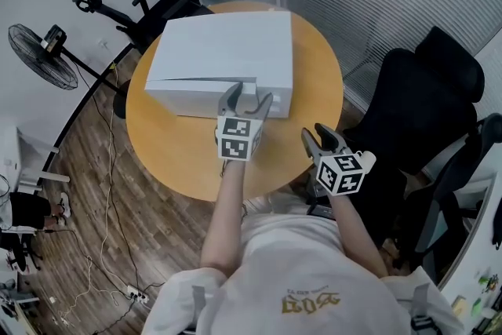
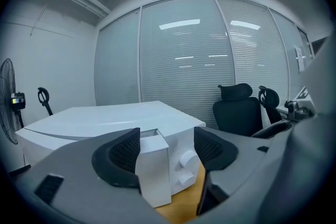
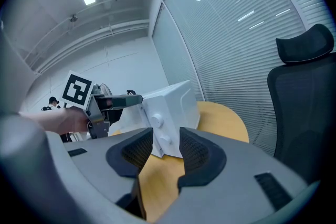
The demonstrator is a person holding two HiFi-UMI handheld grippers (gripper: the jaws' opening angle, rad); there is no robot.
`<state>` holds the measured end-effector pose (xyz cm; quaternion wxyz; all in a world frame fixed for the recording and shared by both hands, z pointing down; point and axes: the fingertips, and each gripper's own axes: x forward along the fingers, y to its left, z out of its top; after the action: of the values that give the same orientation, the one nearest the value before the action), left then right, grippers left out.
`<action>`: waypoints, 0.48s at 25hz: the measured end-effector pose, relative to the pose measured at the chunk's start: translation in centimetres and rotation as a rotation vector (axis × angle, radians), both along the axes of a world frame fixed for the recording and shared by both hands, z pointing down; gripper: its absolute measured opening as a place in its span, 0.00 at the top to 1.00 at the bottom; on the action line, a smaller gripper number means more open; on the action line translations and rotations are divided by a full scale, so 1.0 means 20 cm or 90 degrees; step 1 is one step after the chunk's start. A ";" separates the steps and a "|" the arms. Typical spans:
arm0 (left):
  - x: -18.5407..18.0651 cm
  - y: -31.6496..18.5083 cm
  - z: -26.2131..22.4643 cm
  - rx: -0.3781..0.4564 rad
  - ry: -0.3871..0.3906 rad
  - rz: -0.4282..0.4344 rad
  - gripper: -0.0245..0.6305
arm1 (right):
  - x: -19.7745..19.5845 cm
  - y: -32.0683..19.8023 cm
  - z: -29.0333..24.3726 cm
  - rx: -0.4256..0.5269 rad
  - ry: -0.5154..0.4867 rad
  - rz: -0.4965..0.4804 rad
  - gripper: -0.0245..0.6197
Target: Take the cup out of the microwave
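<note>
One microwave point(image 1: 227, 51), door point(image 1: 192, 96) ajar; inside unseen.

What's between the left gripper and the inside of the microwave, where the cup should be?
The microwave door, only slightly ajar, covers the opening; its edge sits between the left gripper's open jaws. No cup shows.

Head view looks steeply down; both gripper views face the microwave point(image 1: 227, 51) closely.
</note>
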<state>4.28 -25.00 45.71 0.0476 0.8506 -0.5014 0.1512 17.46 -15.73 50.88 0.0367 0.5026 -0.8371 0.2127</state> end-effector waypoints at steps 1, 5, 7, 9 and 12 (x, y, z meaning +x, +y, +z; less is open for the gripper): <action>0.00 -0.01 0.00 0.001 0.000 0.000 0.47 | 0.00 0.00 0.00 0.003 -0.002 -0.002 0.70; 0.01 -0.01 0.00 0.002 -0.003 0.003 0.47 | -0.02 0.00 -0.03 0.010 -0.025 -0.021 0.70; 0.01 -0.01 0.01 0.008 -0.018 0.003 0.48 | -0.03 0.01 -0.03 0.013 -0.028 -0.027 0.70; 0.01 -0.02 0.01 0.012 -0.048 0.002 0.51 | -0.04 0.01 -0.06 0.029 -0.039 -0.026 0.70; 0.01 -0.04 0.04 0.004 -0.079 0.002 0.51 | -0.06 0.03 -0.12 0.062 -0.067 -0.034 0.71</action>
<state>4.47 -25.74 46.49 0.0133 0.8405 -0.5024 0.2024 16.28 -15.14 48.43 -0.0259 0.4692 -0.8605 0.1970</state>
